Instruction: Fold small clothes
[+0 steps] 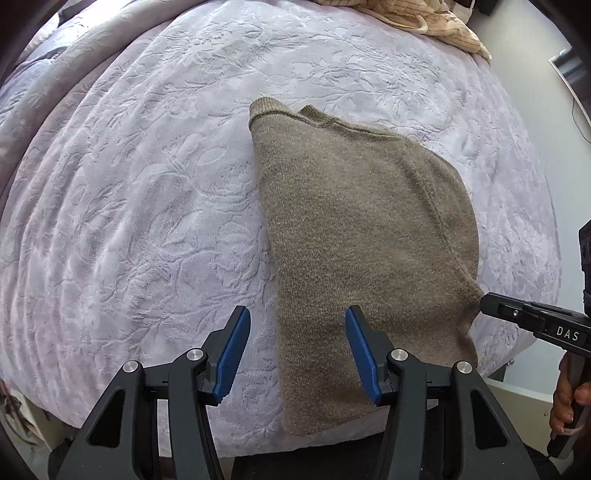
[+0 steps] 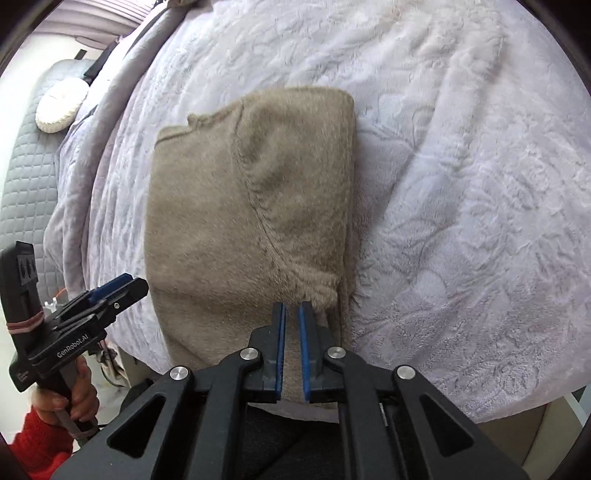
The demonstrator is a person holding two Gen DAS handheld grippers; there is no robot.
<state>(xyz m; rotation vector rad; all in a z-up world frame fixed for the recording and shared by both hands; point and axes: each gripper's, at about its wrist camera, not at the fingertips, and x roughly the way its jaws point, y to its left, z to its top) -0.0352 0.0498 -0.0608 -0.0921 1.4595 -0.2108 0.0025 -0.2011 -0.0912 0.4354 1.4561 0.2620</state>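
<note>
A brown knitted sweater [image 1: 362, 236] lies folded lengthwise on the lilac bedspread [image 1: 147, 184]; its ribbed collar points away. It also shows in the right wrist view [image 2: 243, 206]. My left gripper [image 1: 295, 317] is open and empty, hovering over the sweater's near left edge. My right gripper [image 2: 292, 306] has its jaws nearly closed with a narrow gap, holding nothing, above the sweater's near right edge. The right gripper also shows at the right edge of the left wrist view [image 1: 487, 299]. The left gripper shows in the right wrist view [image 2: 122, 286].
A beige striped garment [image 1: 424, 18] lies at the far end of the bed. A grey quilted cushion [image 2: 26, 177] with a white round pillow [image 2: 59, 107] stands beyond the bed's left side. The bed's near edge runs below the grippers.
</note>
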